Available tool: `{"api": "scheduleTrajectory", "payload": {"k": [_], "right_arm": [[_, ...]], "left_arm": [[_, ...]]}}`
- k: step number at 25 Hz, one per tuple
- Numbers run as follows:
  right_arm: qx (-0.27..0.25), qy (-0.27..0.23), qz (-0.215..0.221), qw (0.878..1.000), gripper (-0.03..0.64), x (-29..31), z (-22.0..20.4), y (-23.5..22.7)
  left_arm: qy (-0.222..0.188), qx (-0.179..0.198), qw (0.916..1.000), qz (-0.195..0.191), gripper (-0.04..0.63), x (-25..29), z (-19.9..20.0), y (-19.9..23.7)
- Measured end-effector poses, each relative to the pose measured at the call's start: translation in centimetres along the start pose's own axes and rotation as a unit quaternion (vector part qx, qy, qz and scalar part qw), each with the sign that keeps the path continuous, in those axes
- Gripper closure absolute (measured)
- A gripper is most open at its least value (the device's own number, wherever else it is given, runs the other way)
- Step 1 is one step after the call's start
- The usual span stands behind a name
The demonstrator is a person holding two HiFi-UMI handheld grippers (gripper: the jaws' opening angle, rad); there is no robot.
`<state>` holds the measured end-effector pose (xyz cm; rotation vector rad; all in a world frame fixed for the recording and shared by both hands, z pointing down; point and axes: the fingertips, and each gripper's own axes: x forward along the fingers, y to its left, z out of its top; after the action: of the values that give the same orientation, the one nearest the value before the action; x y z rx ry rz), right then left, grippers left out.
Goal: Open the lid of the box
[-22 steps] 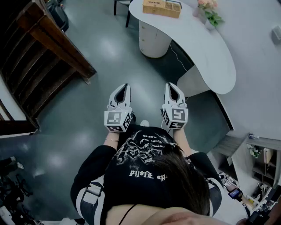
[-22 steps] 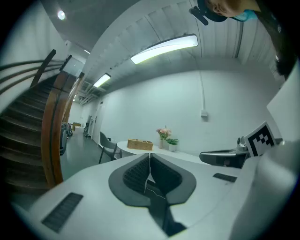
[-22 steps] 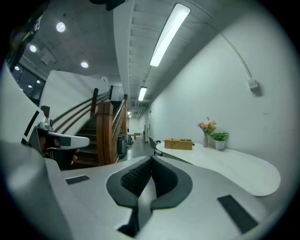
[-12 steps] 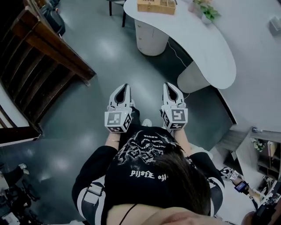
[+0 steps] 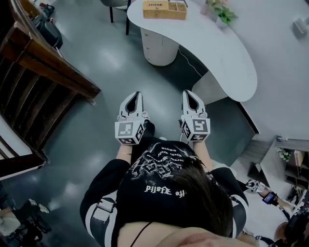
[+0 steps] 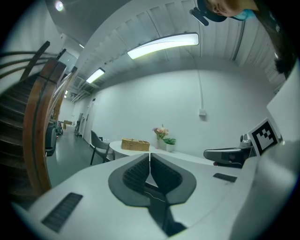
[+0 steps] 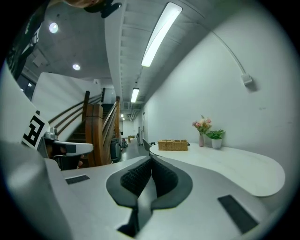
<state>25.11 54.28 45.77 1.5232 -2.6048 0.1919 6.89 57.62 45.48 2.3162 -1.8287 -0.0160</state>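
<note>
Left tongs [image 5: 138, 94] and right tongs [image 5: 188, 92] both pressed together, empty, held out ahead of me. Box [image 5: 164, 9] on far end of counter [image 5: 227, 58], well apart. Likely risk: arriving with tips closed, I shove the box instead of catching its lid.

Box [image 5: 164, 9] and table [image 5: 227, 53] further left

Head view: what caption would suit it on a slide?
A person holds the left gripper and right gripper, jaws shut and empty, facing a wicker box on a white table.
</note>
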Motion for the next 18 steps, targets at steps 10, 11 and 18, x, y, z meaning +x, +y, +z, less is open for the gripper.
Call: {"api": "scheduleTrajectory", "payload": {"k": [10, 11, 18], "right_arm": [[-0.024, 0.009, -0.002, 1.0, 0.591, 9.8, 1.9, -0.4], [-0.025, 0.009, -0.003, 1.0, 0.591, 10.7, 2.1, -0.5], [-0.022, 0.02, -0.022, 0.999, 0.591, 15.2, 2.4, -0.5]], "left_arm": [[0.016, 0.009, 0.9988, -0.045, 0.568, 9.1, 1.2, 5.3], [0.016, 0.008, 0.9986, -0.05, 0.568, 10.0, 1.4, 5.7], [0.017, 0.008, 0.9966, -0.08, 0.568, 14.6, 2.6, 8.9]]}}
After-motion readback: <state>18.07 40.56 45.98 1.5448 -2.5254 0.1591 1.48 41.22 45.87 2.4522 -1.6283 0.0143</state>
